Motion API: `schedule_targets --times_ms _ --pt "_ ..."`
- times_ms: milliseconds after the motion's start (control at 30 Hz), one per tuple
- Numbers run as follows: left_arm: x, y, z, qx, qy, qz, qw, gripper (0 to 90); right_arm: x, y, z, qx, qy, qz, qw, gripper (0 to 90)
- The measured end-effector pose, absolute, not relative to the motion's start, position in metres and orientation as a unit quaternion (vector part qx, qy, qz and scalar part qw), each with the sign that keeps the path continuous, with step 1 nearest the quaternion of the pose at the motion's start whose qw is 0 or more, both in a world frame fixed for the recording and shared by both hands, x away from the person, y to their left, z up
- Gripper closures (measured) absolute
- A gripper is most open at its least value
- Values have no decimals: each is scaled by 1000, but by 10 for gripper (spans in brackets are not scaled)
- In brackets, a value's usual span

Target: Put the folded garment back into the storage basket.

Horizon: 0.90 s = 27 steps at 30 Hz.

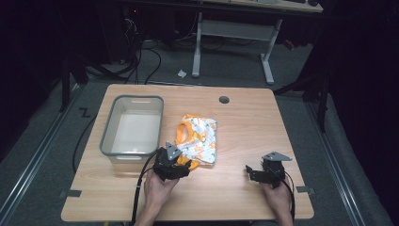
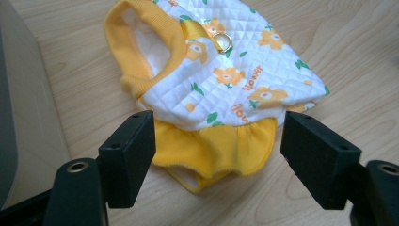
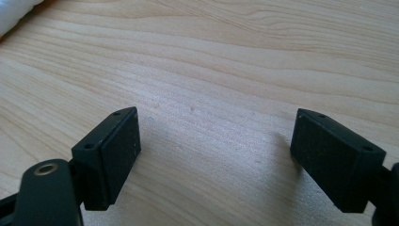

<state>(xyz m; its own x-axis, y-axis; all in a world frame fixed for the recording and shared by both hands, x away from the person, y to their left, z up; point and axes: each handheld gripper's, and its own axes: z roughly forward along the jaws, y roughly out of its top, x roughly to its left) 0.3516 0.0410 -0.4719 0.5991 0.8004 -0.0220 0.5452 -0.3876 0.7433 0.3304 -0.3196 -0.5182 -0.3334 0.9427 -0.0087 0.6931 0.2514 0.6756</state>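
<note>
White, orange and yellow on pale wood

The quilted pet garment (image 2: pixel 235 70) is showing white, printed with orange flowers, small green leaves and orange lettering, with yellow ribbed trim, a yellow ruffle along its hem and a gold ring. The basin (image 1: pixel 132 126) is showing grey walls and a paler inside. The bench (image 1: pixel 244 136) is wearing a light wood grain, and both grippers' jaws are showing matte black.

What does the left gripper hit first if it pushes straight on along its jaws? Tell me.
Probably the yellow frill of the small flowered garment: it lies between and just beyond the left gripper's open jaws. Whether the jaws are at its height is unclear.
</note>
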Motion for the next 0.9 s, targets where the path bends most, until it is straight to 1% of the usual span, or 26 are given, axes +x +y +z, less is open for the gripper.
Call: schedule_targets --times_ms 200,667,900 --pt "360 31 -467 824 400 177 361 277 330 -320 -518 537 762 294 213 165" --pt "395 20 -466 827 413 173 340 269 330 -320 -518 537 762 294 212 165" --pt "412 17 -467 822 435 148 336 254 330 -320 -518 537 762 294 212 165"
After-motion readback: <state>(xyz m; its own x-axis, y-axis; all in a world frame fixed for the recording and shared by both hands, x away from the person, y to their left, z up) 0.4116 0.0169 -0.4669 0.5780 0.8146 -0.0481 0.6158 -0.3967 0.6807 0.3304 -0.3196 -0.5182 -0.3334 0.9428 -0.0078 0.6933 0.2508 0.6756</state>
